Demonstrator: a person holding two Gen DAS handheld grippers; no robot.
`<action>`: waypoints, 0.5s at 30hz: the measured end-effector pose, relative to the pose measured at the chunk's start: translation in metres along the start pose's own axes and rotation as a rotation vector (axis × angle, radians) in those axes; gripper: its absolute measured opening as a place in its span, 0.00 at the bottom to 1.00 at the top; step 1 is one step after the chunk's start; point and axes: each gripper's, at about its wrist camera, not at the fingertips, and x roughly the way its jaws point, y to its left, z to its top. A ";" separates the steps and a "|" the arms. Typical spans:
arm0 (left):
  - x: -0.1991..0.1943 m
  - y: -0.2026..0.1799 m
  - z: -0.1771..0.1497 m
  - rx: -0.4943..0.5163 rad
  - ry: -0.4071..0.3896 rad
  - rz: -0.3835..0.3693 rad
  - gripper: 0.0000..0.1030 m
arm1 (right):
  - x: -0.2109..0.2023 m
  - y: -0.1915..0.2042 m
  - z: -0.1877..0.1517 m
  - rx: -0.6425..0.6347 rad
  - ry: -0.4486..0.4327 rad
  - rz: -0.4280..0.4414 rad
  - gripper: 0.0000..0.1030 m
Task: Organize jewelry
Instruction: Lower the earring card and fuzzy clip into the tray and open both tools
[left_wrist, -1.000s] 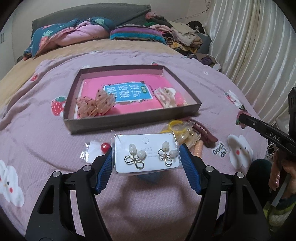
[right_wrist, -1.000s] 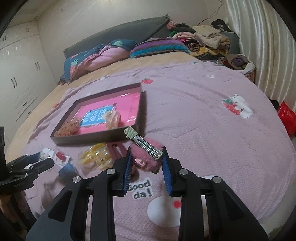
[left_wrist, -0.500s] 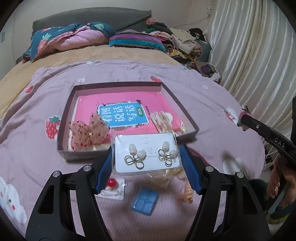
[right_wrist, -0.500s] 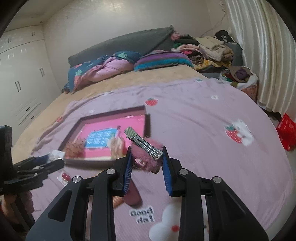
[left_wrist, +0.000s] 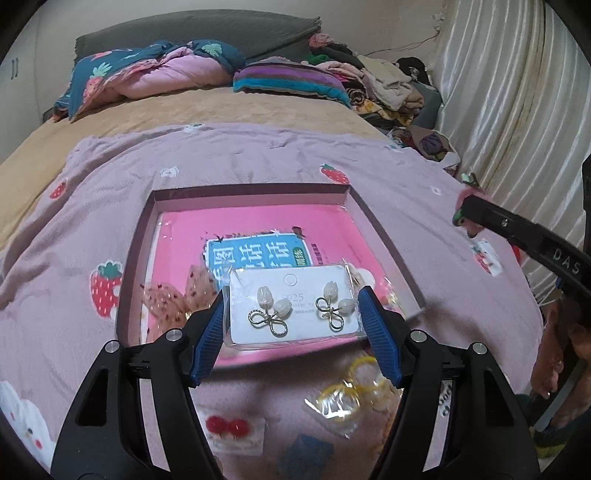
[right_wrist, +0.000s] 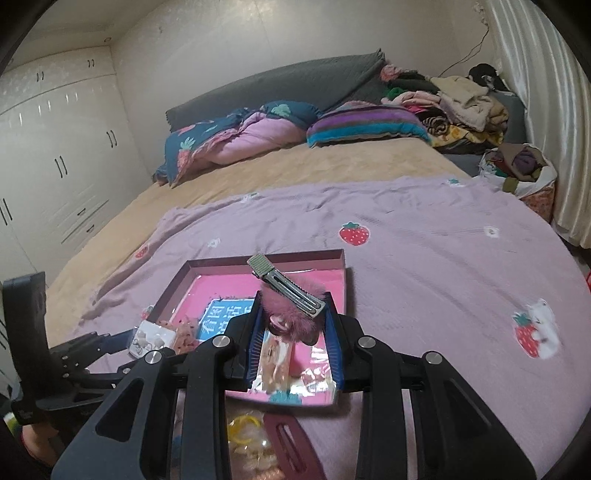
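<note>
A shallow brown tray (left_wrist: 384, 236) with a pink book in it lies on the lilac bedspread. My left gripper (left_wrist: 293, 314) is shut on a white earring card (left_wrist: 291, 306) in a clear sleeve, holding it over the tray's near part. In the tray lie a dotted mesh bow (left_wrist: 173, 299) and a pale hair claw, partly hidden by the card. My right gripper (right_wrist: 295, 328) is shut on a fluffy pink hair clip (right_wrist: 291, 306) with a metal clasp, above the tray (right_wrist: 341, 266). The left gripper (right_wrist: 114, 341) with its card shows at the left of the right wrist view.
On the bedspread in front of the tray lie yellow hair rings in a bag (left_wrist: 351, 391), a red ball earring card (left_wrist: 229, 428), a small blue packet (left_wrist: 306, 458) and a dark red hair clip (right_wrist: 295, 443). Pillows and piled clothes are at the bed's head; a curtain hangs on the right.
Both grippers have moved forward and up, from over the loose items in front of the tray to over the tray itself. Each still holds its item.
</note>
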 end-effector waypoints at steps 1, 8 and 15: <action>0.004 0.001 0.003 -0.002 0.004 0.001 0.59 | 0.006 -0.001 0.001 0.000 0.007 0.002 0.28; 0.034 0.003 0.009 -0.010 0.055 0.009 0.59 | 0.044 -0.006 0.007 -0.007 0.080 0.017 0.28; 0.058 0.006 0.005 -0.012 0.105 0.022 0.59 | 0.071 -0.010 -0.010 -0.026 0.132 0.016 0.28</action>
